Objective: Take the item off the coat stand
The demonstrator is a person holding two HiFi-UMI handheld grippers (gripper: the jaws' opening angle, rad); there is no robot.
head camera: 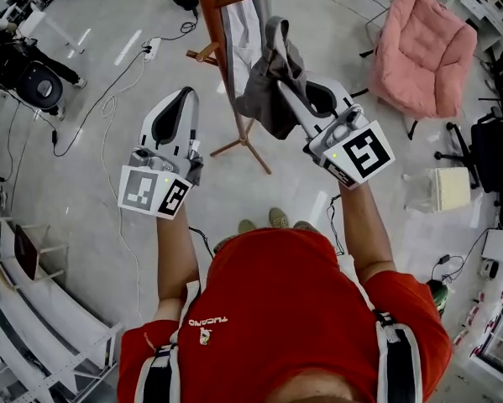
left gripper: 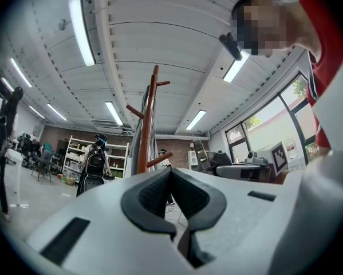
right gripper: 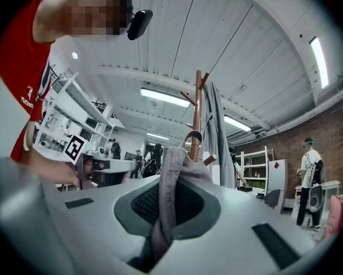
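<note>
A wooden coat stand [head camera: 233, 99] rises at the top middle of the head view, with a pale grey garment [head camera: 244, 19] hanging on it. My right gripper [head camera: 286, 86] is shut on a dark grey cloth item [head camera: 268, 91], which hangs bunched just right of the pole. In the right gripper view a strap of that item [right gripper: 170, 193] runs between the jaws, with the coat stand [right gripper: 197, 113] close behind. My left gripper [head camera: 184, 97] is held left of the stand. Its jaws are shut with nothing between them [left gripper: 170, 173], and the coat stand [left gripper: 150, 125] is beyond them.
A pink padded chair [head camera: 427, 49] stands at the back right. A black round device [head camera: 37, 82] and cables lie on the floor at the left. White shelving [head camera: 33, 326] is at the lower left, and a pale box [head camera: 451, 189] at the right.
</note>
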